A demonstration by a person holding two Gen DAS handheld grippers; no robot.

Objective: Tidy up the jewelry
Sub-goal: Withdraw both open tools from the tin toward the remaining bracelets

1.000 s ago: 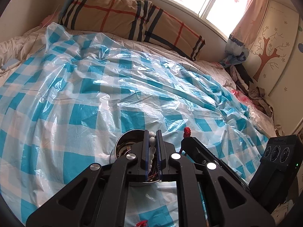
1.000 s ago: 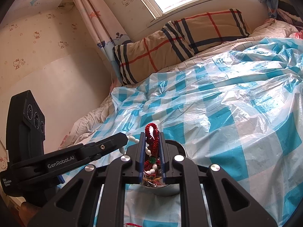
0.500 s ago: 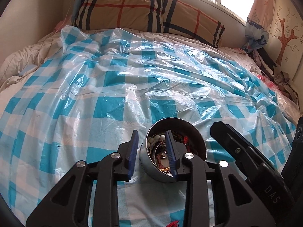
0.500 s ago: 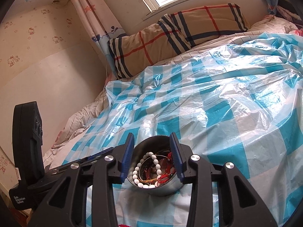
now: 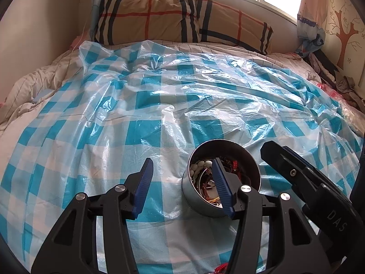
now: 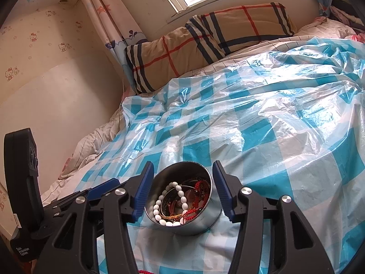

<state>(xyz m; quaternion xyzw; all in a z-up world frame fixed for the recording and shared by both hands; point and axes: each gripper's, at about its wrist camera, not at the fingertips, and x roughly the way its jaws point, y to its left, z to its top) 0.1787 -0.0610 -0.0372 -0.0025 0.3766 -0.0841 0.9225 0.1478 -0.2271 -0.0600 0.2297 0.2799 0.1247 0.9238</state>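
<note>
A round metal tin (image 6: 194,226) stands on the blue-checked plastic sheet (image 6: 262,125). In it lie a white bead bracelet (image 6: 170,205), a red cord bracelet (image 6: 202,186) and other pieces. My right gripper (image 6: 182,163) hovers just over the tin, its jaws opening, with nothing pinched between the blue pads. In the left wrist view the tin (image 5: 194,196) sits low and right of centre. My left gripper (image 5: 182,161) is also opening, holds nothing, and its right pad (image 5: 222,189) hangs over the tin's mouth. The right gripper's finger (image 5: 285,162) reaches in from the right.
A plaid pillow (image 5: 182,20) lies at the head of the bed under the window. Rumpled bedding (image 5: 34,91) borders the sheet on the left and clothes (image 5: 342,86) lie at the right. A bit of red cord (image 5: 221,268) shows at the bottom edge.
Both grippers were shut, the left on white beads and the right on a red cord bracelet. Both have opened, and the bracelets now lie in the tin. The left view tipped downward.
</note>
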